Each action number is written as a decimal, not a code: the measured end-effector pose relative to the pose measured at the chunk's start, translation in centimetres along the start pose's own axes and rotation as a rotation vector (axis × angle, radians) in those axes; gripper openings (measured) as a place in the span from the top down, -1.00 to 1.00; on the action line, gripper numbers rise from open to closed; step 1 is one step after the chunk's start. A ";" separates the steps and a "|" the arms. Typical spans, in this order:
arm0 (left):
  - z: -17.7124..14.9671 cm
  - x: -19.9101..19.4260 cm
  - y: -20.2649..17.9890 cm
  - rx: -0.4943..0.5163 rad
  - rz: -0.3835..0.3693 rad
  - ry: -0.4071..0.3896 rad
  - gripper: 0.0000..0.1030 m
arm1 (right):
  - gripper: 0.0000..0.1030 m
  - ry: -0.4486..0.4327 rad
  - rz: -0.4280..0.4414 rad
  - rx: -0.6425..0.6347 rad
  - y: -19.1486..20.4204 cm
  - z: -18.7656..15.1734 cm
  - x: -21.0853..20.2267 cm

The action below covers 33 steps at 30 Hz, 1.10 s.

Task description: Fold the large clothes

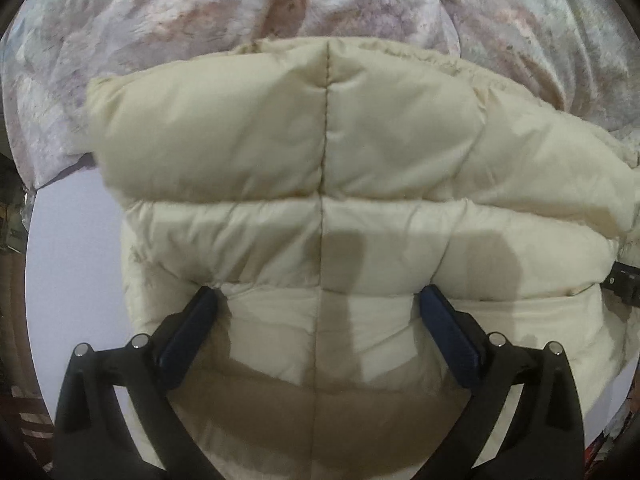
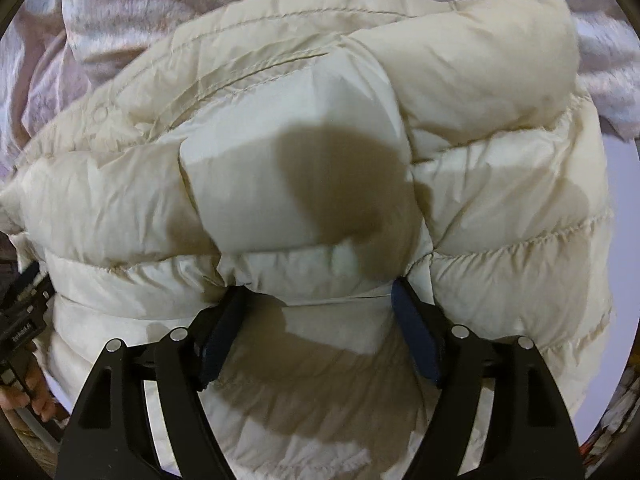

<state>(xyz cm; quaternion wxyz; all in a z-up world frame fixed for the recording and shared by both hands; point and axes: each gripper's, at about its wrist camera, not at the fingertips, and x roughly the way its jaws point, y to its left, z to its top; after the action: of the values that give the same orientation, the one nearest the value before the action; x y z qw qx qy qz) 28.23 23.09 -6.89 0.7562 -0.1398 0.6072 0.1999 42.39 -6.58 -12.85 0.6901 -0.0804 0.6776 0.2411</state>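
Observation:
A cream puffer jacket [image 1: 320, 152] lies folded into a thick bundle on a pale table [image 1: 72, 260]. My left gripper [image 1: 318, 296] points down at it, jaws wide open, both fingertips resting on the quilted top with nothing pinched. In the right wrist view the same jacket [image 2: 280, 184] shows stacked folds and a snap-button edge. My right gripper [image 2: 318, 290] stands open astride a puffy fold, its dark pads at the fold's sides without squeezing it. The left gripper's body [image 2: 24, 312] shows at that view's left edge, held by a hand [image 2: 36, 392].
A crumpled pastel floral cloth [image 1: 160, 40] covers the surface beyond the jacket, also seen as the floral cloth [image 2: 120, 8] in the right view. Bare table [image 2: 624, 220] shows to the jacket's right. Part of the right gripper [image 1: 624, 280] sits at the jacket's right side.

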 end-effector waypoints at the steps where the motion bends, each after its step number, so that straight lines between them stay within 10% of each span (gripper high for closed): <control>1: -0.3 -0.3 0.3 0.001 -0.002 -0.003 -0.94 | -0.48 -0.004 0.017 0.024 -0.5 -0.3 -0.5; 19: -6.9 -4.6 9.2 -0.166 -0.061 0.046 -0.94 | -0.60 -0.068 0.104 0.506 -15.2 -10.6 -6.3; 33: -16.1 -1.8 14.8 -0.503 -0.324 0.222 -0.92 | -0.61 0.031 0.546 0.837 -20.7 -18.4 -0.9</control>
<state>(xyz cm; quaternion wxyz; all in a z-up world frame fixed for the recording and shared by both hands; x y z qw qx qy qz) 7.04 28.62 -8.30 0.6490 -0.4384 0.5873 0.2041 35.03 -32.86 -17.67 0.5648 0.3802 0.7226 0.1191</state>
